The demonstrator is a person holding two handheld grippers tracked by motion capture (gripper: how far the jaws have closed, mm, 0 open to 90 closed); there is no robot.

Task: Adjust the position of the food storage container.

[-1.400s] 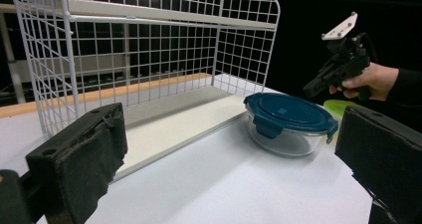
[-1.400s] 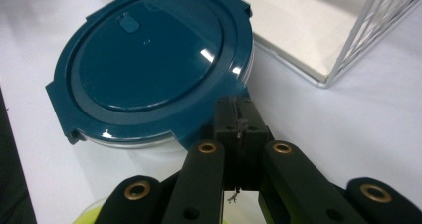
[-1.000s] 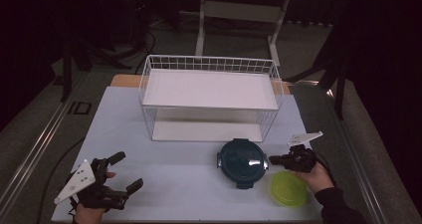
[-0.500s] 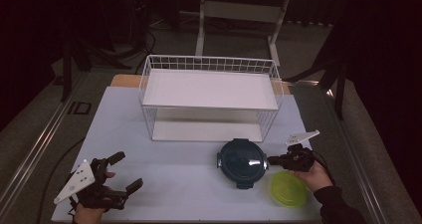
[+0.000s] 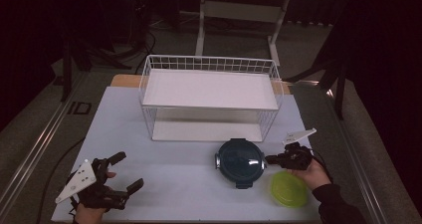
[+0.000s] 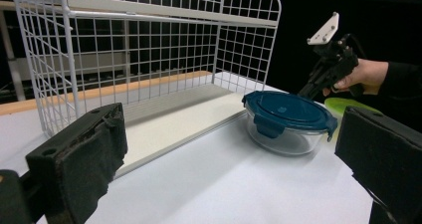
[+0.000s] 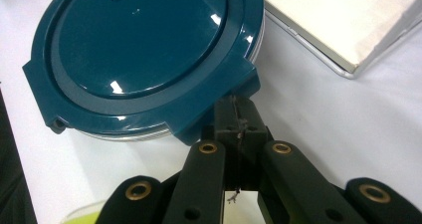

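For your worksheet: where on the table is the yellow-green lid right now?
In the high view, the yellow-green lid lies flat near the table's front right edge, just right of the blue-lidded glass container and beneath the right gripper.

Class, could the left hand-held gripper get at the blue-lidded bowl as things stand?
Probably yes: the left hand-held gripper is open, and bare table lies between it and the bowl.

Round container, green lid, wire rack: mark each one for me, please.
Round container (image 5: 241, 160), high view, middle of its dark blue lid.
Green lid (image 5: 288, 189), high view, middle of its top face.
Wire rack (image 5: 209, 88), high view, centre of its white upper shelf.
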